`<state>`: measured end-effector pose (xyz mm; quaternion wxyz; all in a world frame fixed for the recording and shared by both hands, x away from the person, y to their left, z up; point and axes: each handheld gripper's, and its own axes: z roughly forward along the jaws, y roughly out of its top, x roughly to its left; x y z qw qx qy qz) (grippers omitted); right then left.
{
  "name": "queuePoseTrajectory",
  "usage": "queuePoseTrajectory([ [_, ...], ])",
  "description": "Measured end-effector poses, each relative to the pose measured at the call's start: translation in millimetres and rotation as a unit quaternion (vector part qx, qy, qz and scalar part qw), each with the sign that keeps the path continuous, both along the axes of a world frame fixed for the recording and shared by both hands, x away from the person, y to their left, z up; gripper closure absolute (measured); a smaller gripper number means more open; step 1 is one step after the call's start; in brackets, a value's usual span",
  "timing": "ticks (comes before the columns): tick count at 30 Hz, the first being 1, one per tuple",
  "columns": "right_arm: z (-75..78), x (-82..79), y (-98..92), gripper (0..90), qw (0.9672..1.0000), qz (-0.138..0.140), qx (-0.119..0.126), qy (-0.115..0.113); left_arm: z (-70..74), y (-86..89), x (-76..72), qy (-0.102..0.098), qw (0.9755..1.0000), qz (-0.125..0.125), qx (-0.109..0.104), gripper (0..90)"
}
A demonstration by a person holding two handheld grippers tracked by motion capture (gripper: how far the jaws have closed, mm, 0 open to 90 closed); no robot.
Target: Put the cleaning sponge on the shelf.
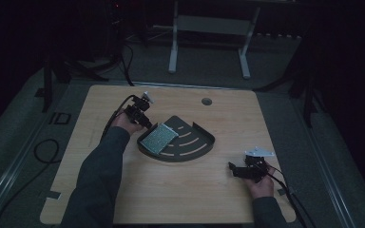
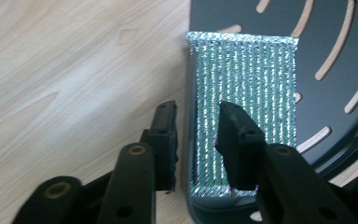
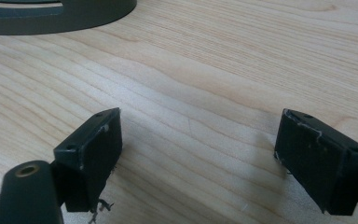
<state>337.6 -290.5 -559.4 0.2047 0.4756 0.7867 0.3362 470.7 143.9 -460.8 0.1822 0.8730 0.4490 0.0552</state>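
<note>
A silvery, glittering mesh pad (image 1: 158,137) lies tilted over the left rim of a dark fan-shaped slotted tray (image 1: 199,142) at the table's middle. My left gripper (image 1: 145,122) is at the pad's left end. In the left gripper view its jaws (image 2: 198,128) stand apart, with the near left edge of the pad (image 2: 251,79) and the tray's rim (image 2: 186,196) in the gap; the pads do not press on either. My right gripper (image 1: 233,170) rests low at the table's right front, open over bare wood (image 3: 200,140), nothing between its fingers.
The wooden table (image 1: 123,190) has a round cable hole (image 1: 206,101) at the back. The tray's edge (image 3: 51,18) lies some way ahead of the right gripper. Cables trail off both grippers. Beyond the table stands a white desk frame (image 1: 209,42) on dark floor.
</note>
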Motion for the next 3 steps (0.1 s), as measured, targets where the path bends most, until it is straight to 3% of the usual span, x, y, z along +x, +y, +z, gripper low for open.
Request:
queuePoseTrajectory([
  [3, 0.0, 0.0, -0.1, 14.3, 1.0000, 0.000, 0.000, 0.000, 6.7, 4.8, -4.5, -0.009, 0.9999, 0.002, 0.008, 62.7],
])
